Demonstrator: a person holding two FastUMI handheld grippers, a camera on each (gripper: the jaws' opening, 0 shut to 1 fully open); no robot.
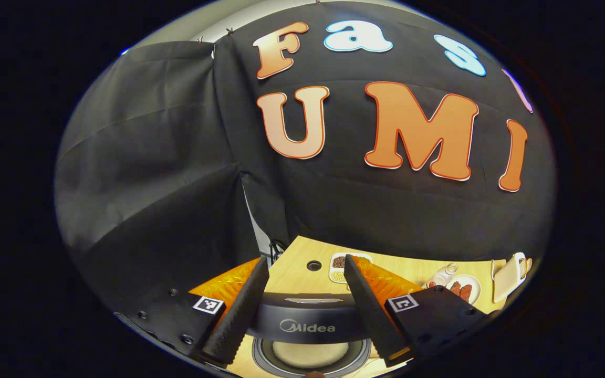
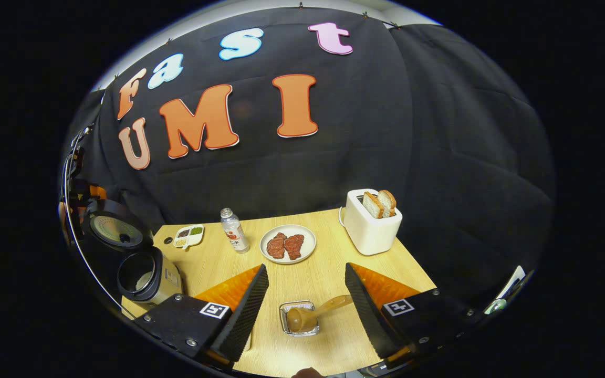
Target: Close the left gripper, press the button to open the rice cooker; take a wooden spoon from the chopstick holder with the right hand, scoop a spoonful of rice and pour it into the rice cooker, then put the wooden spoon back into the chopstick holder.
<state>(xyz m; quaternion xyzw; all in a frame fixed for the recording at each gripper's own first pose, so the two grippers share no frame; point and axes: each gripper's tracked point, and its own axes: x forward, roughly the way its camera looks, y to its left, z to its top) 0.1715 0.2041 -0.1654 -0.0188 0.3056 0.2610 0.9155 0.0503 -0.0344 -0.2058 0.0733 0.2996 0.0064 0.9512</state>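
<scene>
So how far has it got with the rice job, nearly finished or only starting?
Part way, at best. The rice cooker already stands open, its lid up, so the button step looks done. Nothing is in hand: the right gripper is open above the wooden spoon, which rests in a small holder, and the left gripper is open over the cooker. Whether rice has gone in, I can't tell.
</scene>
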